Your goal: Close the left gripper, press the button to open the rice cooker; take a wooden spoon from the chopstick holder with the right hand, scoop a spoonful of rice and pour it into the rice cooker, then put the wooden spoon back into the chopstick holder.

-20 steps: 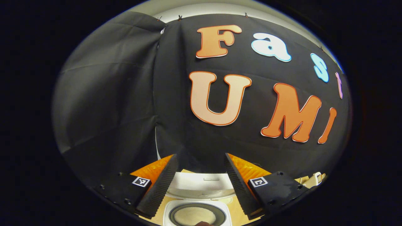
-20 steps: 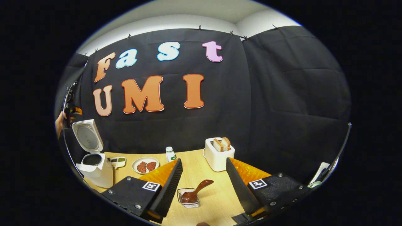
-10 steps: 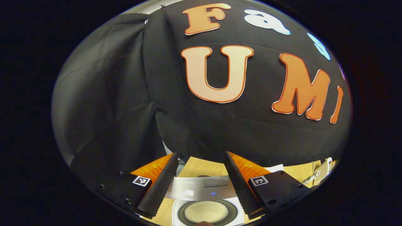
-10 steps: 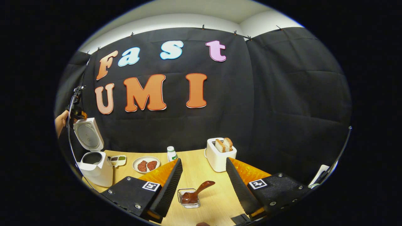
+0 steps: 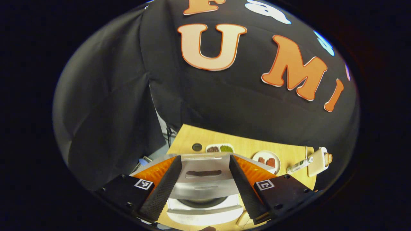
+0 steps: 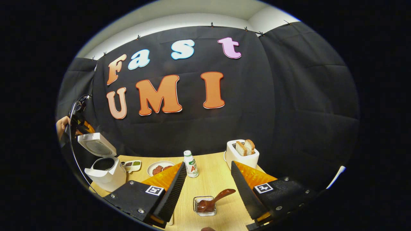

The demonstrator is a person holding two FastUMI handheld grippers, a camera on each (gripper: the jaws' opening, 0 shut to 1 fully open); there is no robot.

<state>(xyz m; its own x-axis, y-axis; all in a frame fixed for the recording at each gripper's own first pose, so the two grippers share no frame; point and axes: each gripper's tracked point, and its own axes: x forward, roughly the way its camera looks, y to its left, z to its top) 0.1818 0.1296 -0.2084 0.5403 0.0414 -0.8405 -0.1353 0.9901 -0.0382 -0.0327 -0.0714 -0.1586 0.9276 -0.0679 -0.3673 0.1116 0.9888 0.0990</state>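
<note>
The white rice cooker (image 6: 107,175) stands at the table's left end, its lid (image 6: 96,144) tilted about halfway down over the dark pot (image 6: 103,164). My left gripper (image 6: 78,123), held by a hand (image 6: 61,126), sits at the lid's raised edge. In the left gripper view the lid's grey top (image 5: 204,183) lies between the fingers of the open left gripper (image 5: 204,158). My right gripper (image 6: 208,164) hangs open above the small chopstick holder (image 6: 196,202), where the brown wooden spoon (image 6: 213,200) rests with its handle leaning right.
A white toaster (image 6: 242,155) with bread stands at the back right. A small bottle (image 6: 191,164), a plate of meat (image 6: 159,168) and a sauce dish (image 6: 132,164) line up between the toaster and the cooker. The black cloth wall runs behind the table.
The cooker's lid has swung down from upright to about half shut, and the left gripper's view has tipped down with it. The right gripper has drifted slightly right, still open.
</note>
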